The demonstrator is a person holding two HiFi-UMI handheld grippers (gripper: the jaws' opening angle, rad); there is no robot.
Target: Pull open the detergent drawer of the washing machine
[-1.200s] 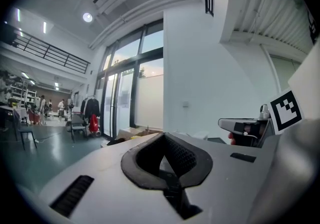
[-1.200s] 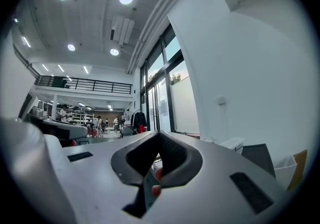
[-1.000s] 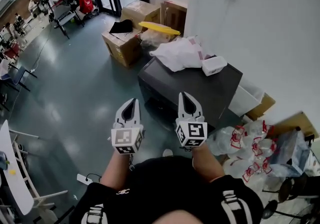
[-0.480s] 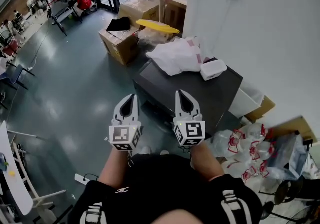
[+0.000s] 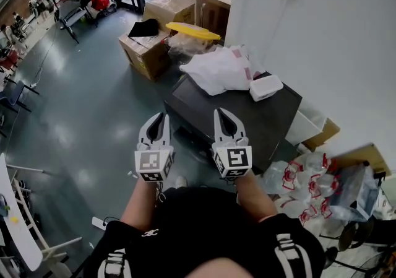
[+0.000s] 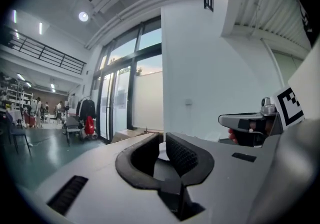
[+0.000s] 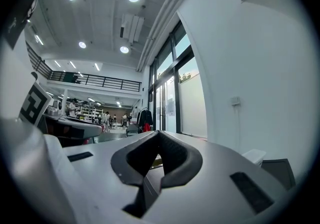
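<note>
Grey plastic left tool point(image 5: 158, 116) and right tool point(image 5: 222, 112), black-lined, both closed, empty; boxy dark washing machine point(image 5: 263, 116) beyond.

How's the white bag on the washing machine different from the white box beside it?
The white bag is big, crumpled and shapeless; the white box is small and straight-edged. The bag shows reddish print; the box looks plain. Both lie on the washing machine's dark top.

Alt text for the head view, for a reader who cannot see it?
Seen from above, a person holds a white left gripper and right gripper, both shut and empty, in front of a dark grey washing machine topped with crumpled white plastic bags and a small white box.
</note>
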